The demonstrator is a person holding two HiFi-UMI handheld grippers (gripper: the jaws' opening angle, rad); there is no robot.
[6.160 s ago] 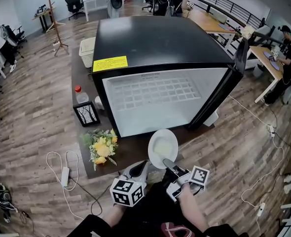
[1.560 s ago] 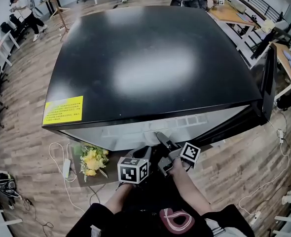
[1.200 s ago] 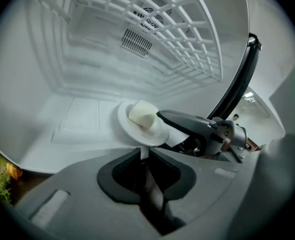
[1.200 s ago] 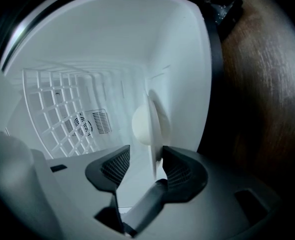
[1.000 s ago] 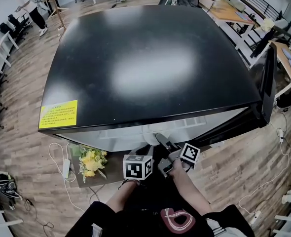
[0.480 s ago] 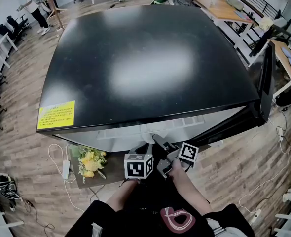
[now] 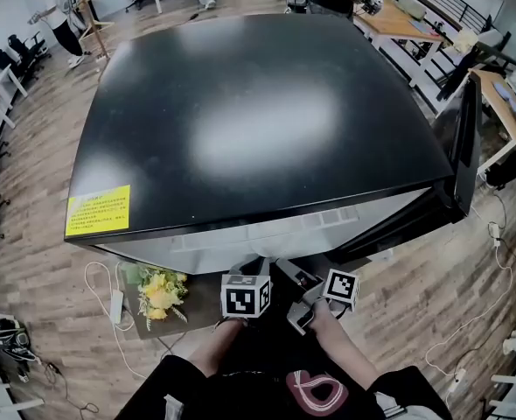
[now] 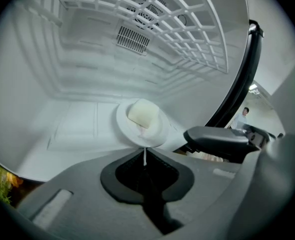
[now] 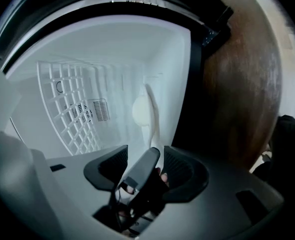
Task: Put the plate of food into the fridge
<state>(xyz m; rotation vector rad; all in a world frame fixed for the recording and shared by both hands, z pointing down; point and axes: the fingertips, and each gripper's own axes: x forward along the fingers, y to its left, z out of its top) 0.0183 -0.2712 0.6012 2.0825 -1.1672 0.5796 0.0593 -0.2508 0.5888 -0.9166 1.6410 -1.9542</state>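
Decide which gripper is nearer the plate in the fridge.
Left. The left gripper is shut on the near rim of the plate; the right gripper, jaws just opened and pressing nothing, stands off its right edge.

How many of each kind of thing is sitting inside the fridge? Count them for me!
Plate: 1
Lump of food: 1
Wire shelf: 1
Total: 3

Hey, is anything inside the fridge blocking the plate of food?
Nothing visible does. The plate of food already sits on the white floor of the fridge, below the wire shelf, with no other item near it.
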